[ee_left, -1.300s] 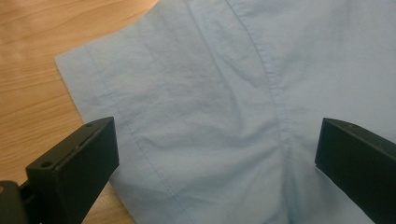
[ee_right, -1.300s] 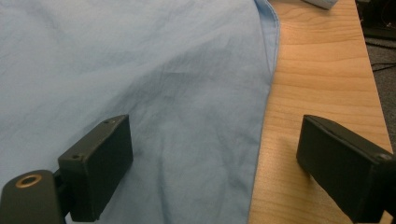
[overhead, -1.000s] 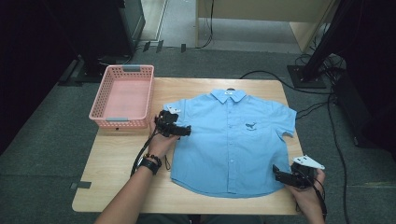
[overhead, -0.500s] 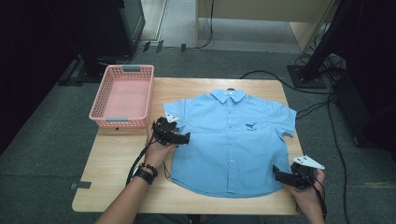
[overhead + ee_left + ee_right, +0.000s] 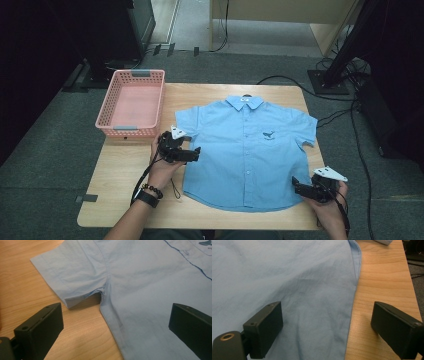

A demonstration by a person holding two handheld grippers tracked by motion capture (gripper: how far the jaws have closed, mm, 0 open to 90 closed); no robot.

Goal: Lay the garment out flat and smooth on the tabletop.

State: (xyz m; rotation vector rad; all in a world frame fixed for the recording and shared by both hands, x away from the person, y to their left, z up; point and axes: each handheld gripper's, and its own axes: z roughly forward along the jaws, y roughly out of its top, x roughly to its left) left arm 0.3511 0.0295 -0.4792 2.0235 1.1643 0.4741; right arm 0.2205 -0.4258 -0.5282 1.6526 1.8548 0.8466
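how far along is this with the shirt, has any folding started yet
Done: the blue shirt lies flat and buttoned on the table, sleeves spread. In hand: the left gripper, jaws open, straddles the side seam under the armpit; the right gripper, also open, straddles the hem corner's edge. Neither grips cloth yet. Left: probably all folding, perhaps then the pink basket, which is empty.

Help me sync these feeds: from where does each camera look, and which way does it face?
High view: above the person's side, facing forward and down on table, shirt, basket; forearms, both grippers show.
Left gripper view: along open jaws at shirt's sleeve.
Right gripper view: along open jaws at shirt's side edge.
Shared: shirt, table.
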